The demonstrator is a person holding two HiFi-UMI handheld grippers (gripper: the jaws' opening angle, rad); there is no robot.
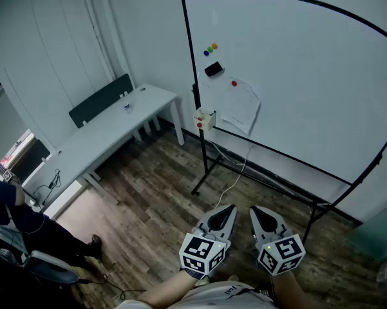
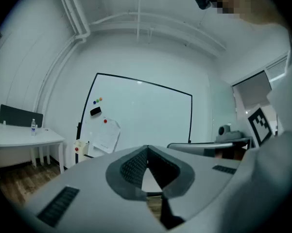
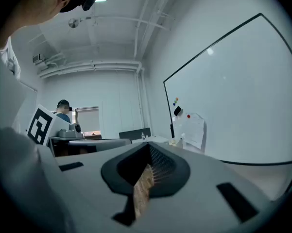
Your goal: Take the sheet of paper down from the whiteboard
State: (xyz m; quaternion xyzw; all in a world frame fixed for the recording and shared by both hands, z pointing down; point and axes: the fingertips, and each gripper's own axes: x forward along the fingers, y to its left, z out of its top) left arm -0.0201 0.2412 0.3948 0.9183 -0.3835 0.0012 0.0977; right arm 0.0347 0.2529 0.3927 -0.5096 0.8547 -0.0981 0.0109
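The sheet of paper (image 1: 239,105) is hung on the whiteboard (image 1: 309,63) at one o'clock, with the surface (image 1: 106,137) set at ten o'clock.

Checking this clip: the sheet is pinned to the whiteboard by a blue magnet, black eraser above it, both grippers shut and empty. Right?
Not quite. The head view shows the magnet pinning the sheet is red, not blue. The rest holds: black eraser above it on the whiteboard, left gripper and right gripper both shut and empty.

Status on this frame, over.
Left tool and right tool shut, empty. Sheet of paper on whiteboard, pinned by red magnet, far from tools. Nothing blocking.
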